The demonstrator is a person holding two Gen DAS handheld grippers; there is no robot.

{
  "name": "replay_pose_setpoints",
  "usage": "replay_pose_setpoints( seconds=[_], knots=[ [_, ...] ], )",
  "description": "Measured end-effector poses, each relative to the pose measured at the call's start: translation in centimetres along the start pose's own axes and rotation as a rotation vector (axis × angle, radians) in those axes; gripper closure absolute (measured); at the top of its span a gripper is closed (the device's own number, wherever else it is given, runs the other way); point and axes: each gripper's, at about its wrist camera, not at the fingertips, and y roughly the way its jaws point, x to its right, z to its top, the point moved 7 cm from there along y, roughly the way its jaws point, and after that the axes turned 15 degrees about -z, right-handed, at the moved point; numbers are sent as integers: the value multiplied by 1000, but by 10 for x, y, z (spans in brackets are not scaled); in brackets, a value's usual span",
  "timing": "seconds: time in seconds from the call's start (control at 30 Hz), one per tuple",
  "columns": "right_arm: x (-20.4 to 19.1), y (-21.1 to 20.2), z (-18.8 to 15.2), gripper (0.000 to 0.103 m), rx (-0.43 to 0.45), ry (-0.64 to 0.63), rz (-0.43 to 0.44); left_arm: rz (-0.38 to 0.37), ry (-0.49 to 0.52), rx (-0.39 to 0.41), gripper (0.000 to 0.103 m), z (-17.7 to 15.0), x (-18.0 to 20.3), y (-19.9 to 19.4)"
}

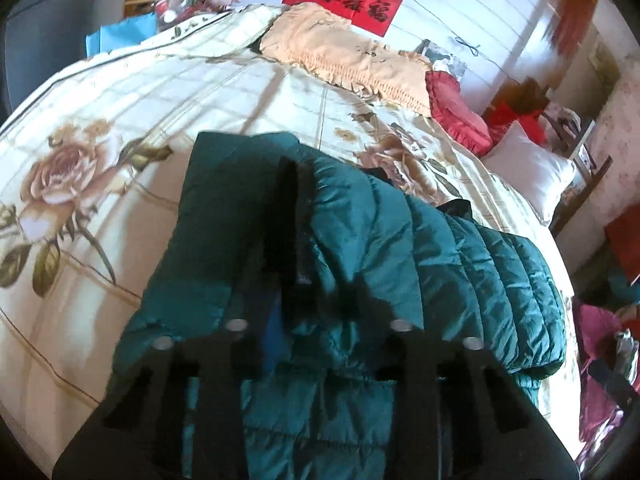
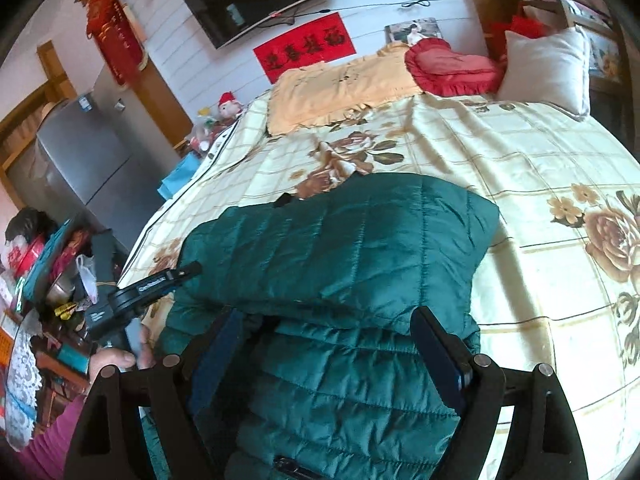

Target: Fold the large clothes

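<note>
Jacket (image 1: 360,240), a teal quilted one, lay on the bed (image 1: 120,100), long axis running lower left to right of frame. Left tongs (image 1: 294,208) pinched a raised fold; right tongs (image 2: 328,344) stood spread astride the near end.

Left gripper (image 1: 294,216) fingers nearly together; right gripper (image 2: 328,344) fingers spread wide.

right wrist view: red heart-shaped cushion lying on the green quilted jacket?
No. The red heart-shaped cushion sits at the bed's far end beside the white pillow, well apart from the green quilted jacket.
</note>
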Motion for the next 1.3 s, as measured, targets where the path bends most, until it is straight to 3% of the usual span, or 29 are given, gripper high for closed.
replay_pose_setpoints(
  seconds=[0.1,0.27,0.4,0.47,0.67,0.77,0.87,1.0,1.13,1.3],
  knots=[
    [3,7,3,19,-1,26,-15,15,38,35,86,12,-1,-12],
    [-1,23,11,19,11,27,-61,50,68,104,88,36,-16,-37],
    [-15,52,20,20,15,-4,-122,156,72,106,96,35,-46,-35],
    [-20,73,21,29,-4,-16,-145,147,38,68,96,27,-61,-26],
    [-36,138,2,29,-75,-131,-287,148,-36,26,96,13,-78,-19],
    [-42,145,2,29,-57,-189,-335,131,-74,31,96,13,-76,-31],
    [-42,136,5,29,-74,-175,-305,95,-95,66,96,19,-71,-49],
    [-39,103,14,29,-8,-125,-238,61,-58,86,85,26,-52,-61],
    [-39,90,20,29,25,-139,-236,23,-19,101,45,24,-27,-55],
    [-59,104,25,29,41,-205,-240,72,99,48,45,16,-6,-20]
  ],
)
